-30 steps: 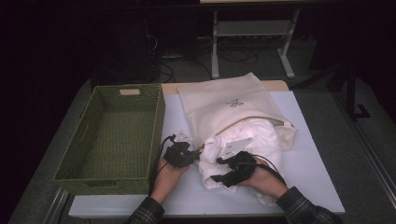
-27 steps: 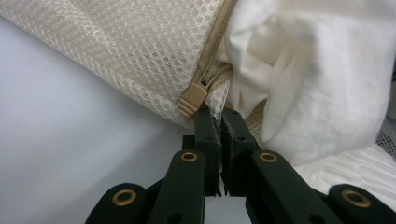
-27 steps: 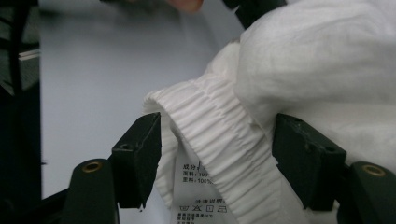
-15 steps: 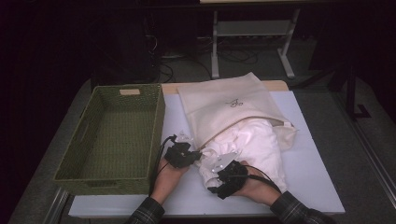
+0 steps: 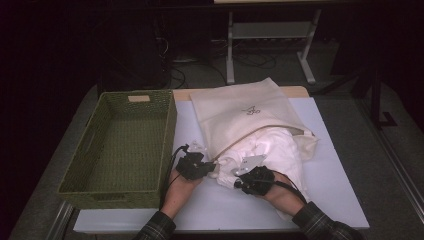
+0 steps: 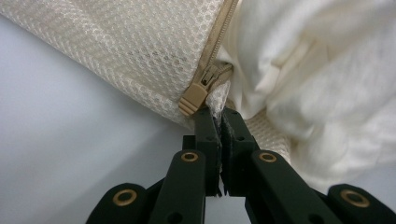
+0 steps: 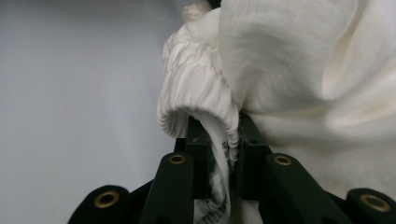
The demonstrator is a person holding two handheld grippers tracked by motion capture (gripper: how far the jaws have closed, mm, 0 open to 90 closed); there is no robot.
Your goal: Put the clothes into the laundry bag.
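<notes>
A cream mesh laundry bag (image 5: 240, 112) lies on the white table, its zipped mouth facing the person. White clothing (image 5: 272, 150) spills out of that mouth. My left gripper (image 5: 212, 167) is shut on the bag's mesh edge (image 6: 215, 95), right beside the tan zipper pull (image 6: 194, 98). My right gripper (image 5: 236, 181) has just been closing and now pinches the ribbed cuff (image 7: 201, 100) of the white garment (image 7: 303, 70), with a printed label hanging between the jaws.
An empty green woven basket (image 5: 122, 145) stands at the left of the table, close to my left hand. Bare white tabletop (image 5: 340, 175) lies to the right of the clothing and along the front edge.
My right gripper has shifted left toward the bag's mouth and closed on the garment's cuff. The left gripper has stayed put on the bag's edge.
</notes>
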